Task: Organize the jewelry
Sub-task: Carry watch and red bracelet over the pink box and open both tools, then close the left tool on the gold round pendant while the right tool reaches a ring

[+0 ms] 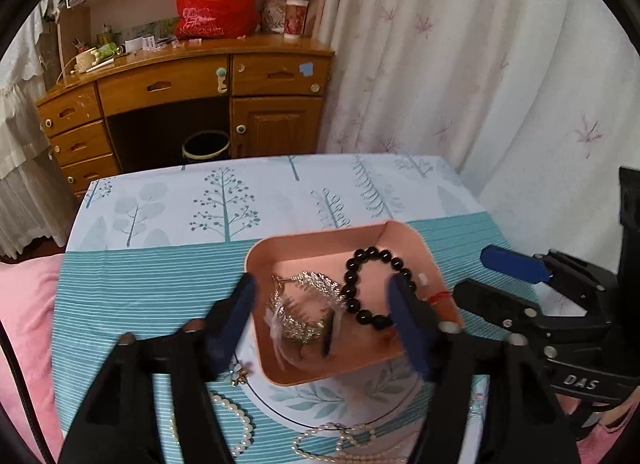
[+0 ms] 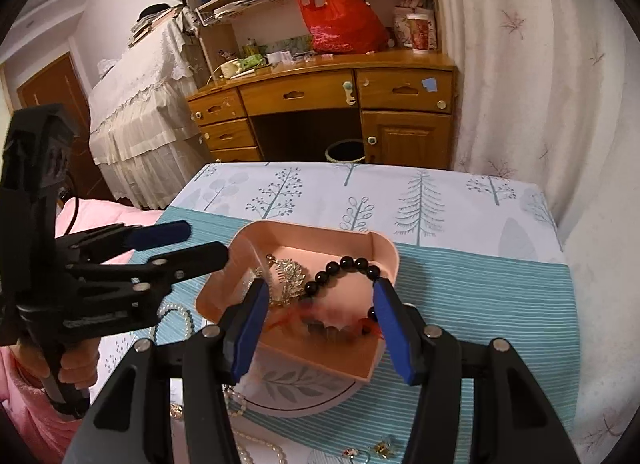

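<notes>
I see tray on table, bead bracelet and comb inside, pearl strands nearer me, desk behind

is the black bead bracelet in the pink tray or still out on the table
In the tray. The black bead bracelet lies on the floor of the pink tray, beside a sparkly gold piece; no claw holds it.

One pink tray — one black bead bracelet, one crystal comb.

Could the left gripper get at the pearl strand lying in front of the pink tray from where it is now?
Probably yes. The left gripper is open and empty over the pink tray; the pearl strand lies uncovered on the cloth just below it, nothing between, though it must pull back.
</notes>
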`<action>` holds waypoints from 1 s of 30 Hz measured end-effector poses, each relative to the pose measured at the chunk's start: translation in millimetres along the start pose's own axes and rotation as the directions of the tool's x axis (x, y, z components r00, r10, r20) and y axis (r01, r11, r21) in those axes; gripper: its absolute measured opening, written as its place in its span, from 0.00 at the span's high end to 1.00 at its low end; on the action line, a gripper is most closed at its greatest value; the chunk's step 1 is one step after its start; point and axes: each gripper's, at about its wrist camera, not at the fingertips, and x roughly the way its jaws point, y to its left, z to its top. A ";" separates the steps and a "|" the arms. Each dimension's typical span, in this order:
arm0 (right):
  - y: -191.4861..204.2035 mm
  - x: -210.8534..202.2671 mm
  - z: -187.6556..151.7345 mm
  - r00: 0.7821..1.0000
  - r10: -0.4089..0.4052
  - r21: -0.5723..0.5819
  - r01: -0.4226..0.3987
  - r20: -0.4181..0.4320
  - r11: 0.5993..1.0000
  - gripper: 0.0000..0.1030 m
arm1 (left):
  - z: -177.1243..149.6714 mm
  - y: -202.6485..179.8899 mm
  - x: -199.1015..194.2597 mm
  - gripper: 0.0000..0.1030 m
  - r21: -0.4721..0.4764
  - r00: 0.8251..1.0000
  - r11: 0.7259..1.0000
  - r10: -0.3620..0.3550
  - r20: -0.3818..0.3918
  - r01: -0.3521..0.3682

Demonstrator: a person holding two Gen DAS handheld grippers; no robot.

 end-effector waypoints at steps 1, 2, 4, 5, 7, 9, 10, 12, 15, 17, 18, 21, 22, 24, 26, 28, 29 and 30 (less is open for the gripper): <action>0.2 -2.4 0.1 1.000 0.000 0.003 0.000 0.005 1.000 0.47 | 0.1 0.3 -3.1 0.27 -0.002 1.000 1.000 -0.005 0.006 0.005; -0.2 -5.7 0.3 1.000 -0.002 0.011 0.001 0.011 1.000 0.47 | 0.2 0.5 -6.2 0.27 -0.003 1.000 1.000 -0.002 0.011 0.002; -1.5 -10.3 0.6 1.000 -0.008 0.027 0.007 0.016 1.000 0.47 | 0.3 0.6 -11.9 0.26 -0.003 1.000 1.000 0.013 0.019 -0.012; -1.8 -13.4 0.2 1.000 -0.015 0.036 0.014 0.016 0.999 0.47 | 0.1 1.0 -14.4 0.26 -0.006 1.000 1.000 0.016 0.021 -0.016; -1.5 -18.3 -0.9 0.999 -0.038 0.045 0.038 0.011 0.998 0.47 | -1.5 2.7 -21.3 0.26 -0.015 1.000 1.000 0.012 0.024 -0.012; -0.3 -24.6 -3.8 0.998 -0.067 0.049 0.067 -0.004 0.997 0.46 | -6.3 4.1 -29.6 0.26 -0.022 1.000 1.000 0.011 0.030 -0.010; 0.2 -28.6 -5.3 0.997 -0.078 0.050 0.078 -0.010 0.996 0.46 | -9.1 4.0 -32.8 0.25 -0.024 0.999 1.000 0.013 0.030 -0.012; 1.9 -40.1 -10.3 0.995 -0.097 0.051 0.098 -0.009 0.994 0.46 | -14.9 3.8 -39.1 0.25 -0.022 1.000 1.000 0.020 0.022 -0.019; 3.7 -56.0 -19.8 0.993 -0.119 0.061 0.118 -0.001 0.991 0.41 | -29.9 2.9 -53.3 0.24 -0.014 0.999 0.999 0.038 0.008 -0.038; 3.8 -66.3 -28.4 0.992 -0.129 0.075 0.129 0.002 0.989 0.39 | -40.1 2.5 -61.9 0.24 -0.012 0.999 0.999 0.047 0.000 -0.047; 4.0 -72.5 -34.7 0.991 -0.132 0.085 0.132 0.004 0.988 0.39 | -44.9 2.9 -65.2 0.23 -0.013 0.999 0.999 0.050 -0.003 -0.050; 2.3 -83.1 -50.1 0.991 -0.135 0.113 0.134 0.002 0.984 0.39 | -60.2 1.6 -75.7 0.23 -0.008 0.998 0.998 0.065 -0.019 -0.065; 1.1 -85.3 -55.2 0.991 -0.136 0.126 0.135 -0.002 0.983 0.39 | -65.7 0.8 -79.1 0.23 -0.004 0.997 0.997 0.072 -0.024 -0.072; -2.7 -87.9 -65.9 0.991 -0.134 0.155 0.135 -0.016 0.979 0.39 | -75.5 -0.1 -84.3 0.23 -0.002 0.996 0.997 0.078 -0.032 -0.078; -6.7 -89.6 -76.6 0.991 -0.131 0.184 0.133 -0.025 0.974 0.39 | -84.0 -1.3 -87.0 0.23 -0.003 0.996 0.997 0.080 -0.040 -0.080; -10.0 -91.7 -87.3 0.992 -0.127 0.215 0.129 -0.025 0.968 0.39 | -94.1 -3.1 -87.7 0.23 0.001 0.995 0.996 0.085 -0.050 -0.085; -11.8 -93.0 -92.5 0.992 -0.123 0.229 0.125 -0.021 0.965 0.39 | -99.6 -4.6 -87.0 0.23 0.005 0.994 0.996 0.090 -0.055 -0.090; -13.8 -94.1 -99.2 0.993 -0.119 0.243 0.119 -0.014 0.963 0.39 | -104.5 -5.5 -86.1 0.23 0.008 0.994 0.995 0.096 -0.060 -0.096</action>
